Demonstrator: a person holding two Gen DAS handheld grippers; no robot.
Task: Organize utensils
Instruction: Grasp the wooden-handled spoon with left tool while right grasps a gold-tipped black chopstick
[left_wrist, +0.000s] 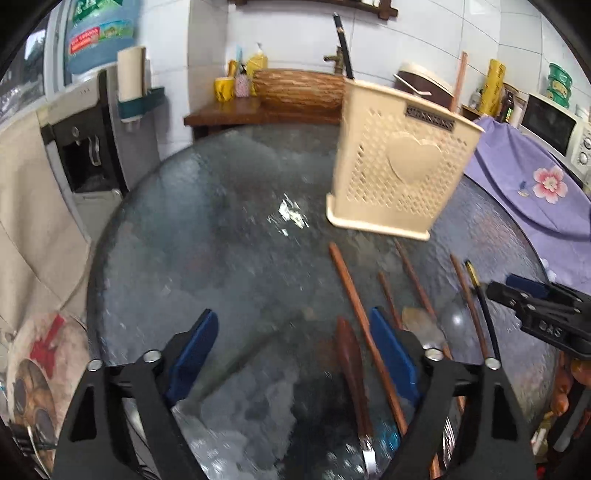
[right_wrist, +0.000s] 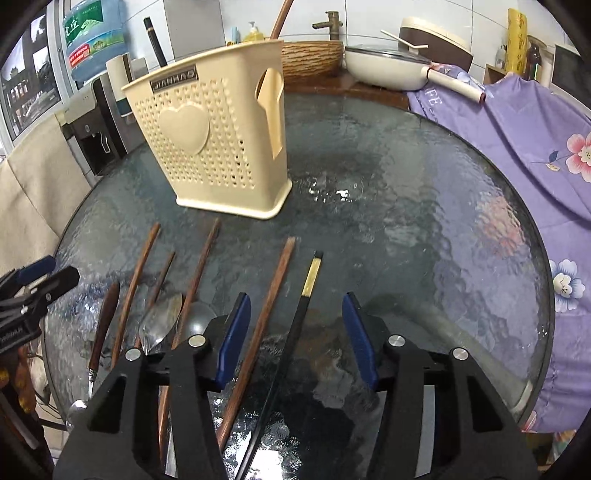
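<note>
A cream perforated utensil holder with a heart on its side stands on the round glass table; a black stick pokes out of its top. In front of it lie several brown chopsticks, a black chopstick with a gold band, a metal spoon and a dark wood-handled utensil. My left gripper hovers open over the leftmost utensils. My right gripper is open above a brown chopstick and the black one, touching neither.
A purple floral cloth drapes the table's right side. Behind stand a white pan, a wooden basin, a water dispenser and a microwave. A round printed plate sits low at the left.
</note>
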